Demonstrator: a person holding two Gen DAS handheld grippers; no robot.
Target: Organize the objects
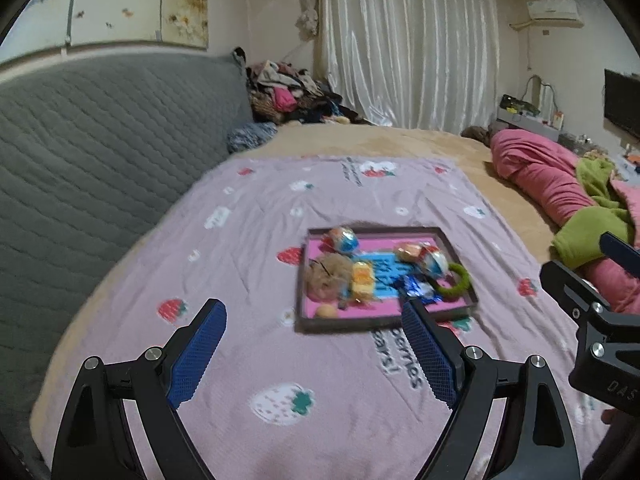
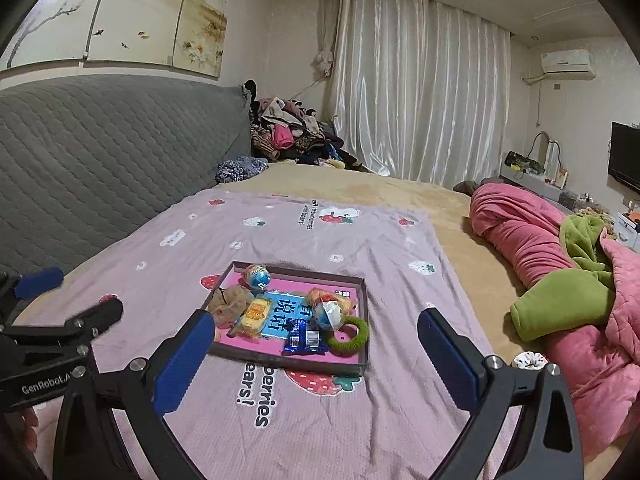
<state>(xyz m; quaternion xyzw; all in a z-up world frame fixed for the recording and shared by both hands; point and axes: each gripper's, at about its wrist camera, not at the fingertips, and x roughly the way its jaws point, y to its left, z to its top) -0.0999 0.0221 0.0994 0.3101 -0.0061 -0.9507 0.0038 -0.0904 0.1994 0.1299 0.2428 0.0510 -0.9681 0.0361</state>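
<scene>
Shallow tray (image 2: 362, 316), pink-lined, dark rim: 2 foil balls, green ring (image 2: 347, 335), wrapped snacks. Left gripper (image 1: 312, 344) and right gripper (image 2: 316, 344): jaws wide, empty.

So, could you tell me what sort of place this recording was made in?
Most likely a home bedroom. The tray of small items sits on a strawberry-print blanket spread over a wide bed with a grey quilted headboard, beside rolled pink bedding and a curtained window.
</scene>
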